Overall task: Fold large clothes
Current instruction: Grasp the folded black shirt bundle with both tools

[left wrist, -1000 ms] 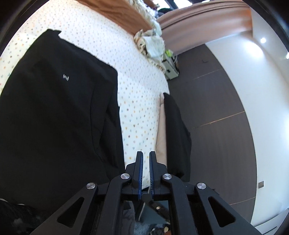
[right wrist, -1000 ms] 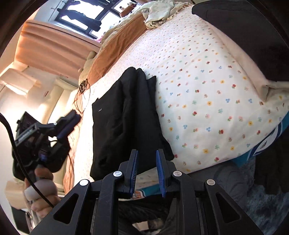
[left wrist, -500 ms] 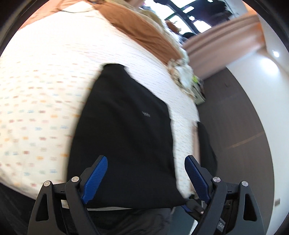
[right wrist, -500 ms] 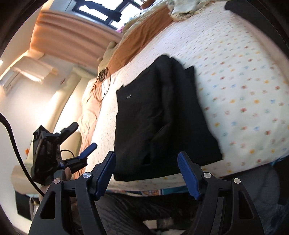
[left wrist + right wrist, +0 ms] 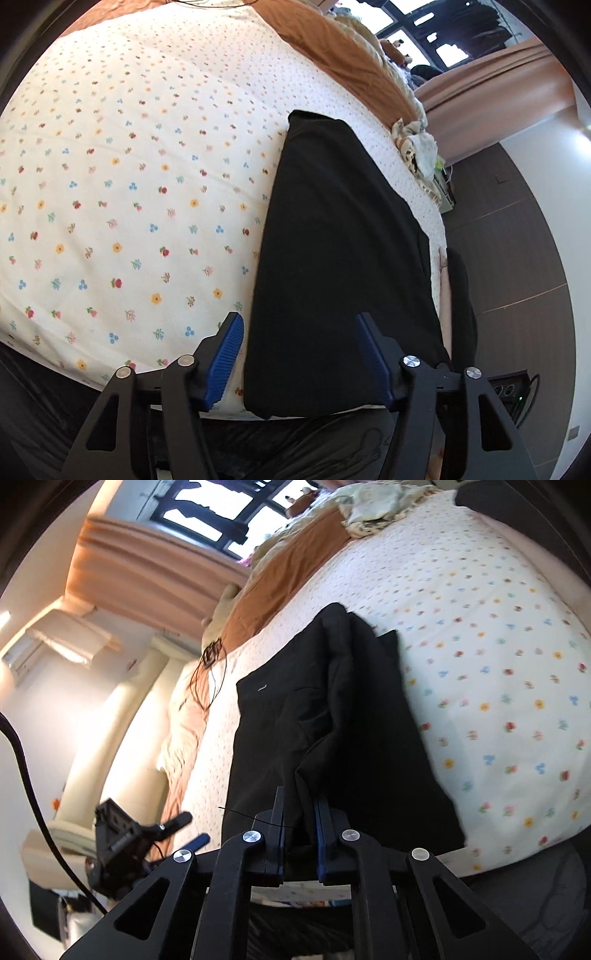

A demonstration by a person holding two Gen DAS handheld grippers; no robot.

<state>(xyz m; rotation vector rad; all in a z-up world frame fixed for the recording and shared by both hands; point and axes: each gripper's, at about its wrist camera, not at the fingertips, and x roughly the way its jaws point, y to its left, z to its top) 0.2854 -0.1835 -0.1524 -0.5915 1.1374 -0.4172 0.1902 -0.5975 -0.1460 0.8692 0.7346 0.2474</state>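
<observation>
A black garment [image 5: 340,236] lies folded lengthwise on the flowered bedsheet [image 5: 129,177], reaching the near bed edge. My left gripper [image 5: 300,356] is open, its blue pads astride the garment's near end, holding nothing. In the right wrist view the same garment [image 5: 332,716] shows a raised fold along its middle. My right gripper [image 5: 300,830] is shut on the near end of that fold. The left gripper [image 5: 147,834] shows at the lower left of that view, open.
A brown blanket [image 5: 340,44] and crumpled pale bedding [image 5: 417,144] lie at the head of the bed. Another dark garment [image 5: 461,295] hangs at the bed's right edge. Dark wood floor [image 5: 517,258] lies to the right. A thin cord [image 5: 207,672] lies on the sheet.
Both grippers opened wide half a second ago. The right has since closed on the garment's middle fold. The left swung over the garment's near end and stays open.
</observation>
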